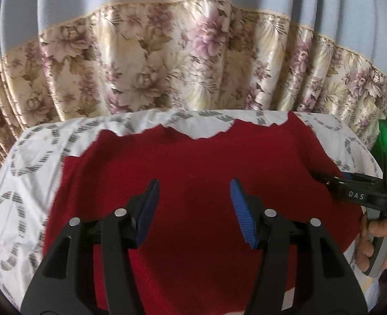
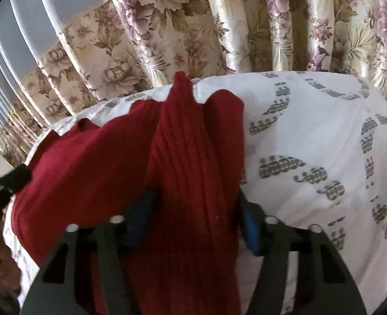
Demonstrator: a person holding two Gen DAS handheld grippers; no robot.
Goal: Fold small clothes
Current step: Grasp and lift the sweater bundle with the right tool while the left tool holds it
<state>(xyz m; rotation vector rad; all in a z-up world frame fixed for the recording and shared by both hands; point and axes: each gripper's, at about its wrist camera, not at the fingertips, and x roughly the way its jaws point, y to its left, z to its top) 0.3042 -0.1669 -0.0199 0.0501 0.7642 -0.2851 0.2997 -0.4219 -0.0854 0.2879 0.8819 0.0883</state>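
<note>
A dark red knit garment (image 1: 193,162) lies spread on a white patterned cloth (image 1: 22,191). My left gripper (image 1: 194,191) hovers over its middle with the jaws wide apart and nothing between them. My right gripper (image 1: 322,177) shows at the right edge of the left wrist view, at the garment's right side. In the right wrist view the right gripper (image 2: 196,204) has a ribbed fold of the red garment (image 2: 188,173) bunched between its blue pads (image 2: 249,225), raised above the cloth; the jaws stand apart around it.
A floral curtain (image 1: 167,60) with a pale blue upper part hangs right behind the surface. The white patterned cloth (image 2: 324,157) extends bare to the right of the garment. A hand (image 1: 377,241) holds the right gripper's handle.
</note>
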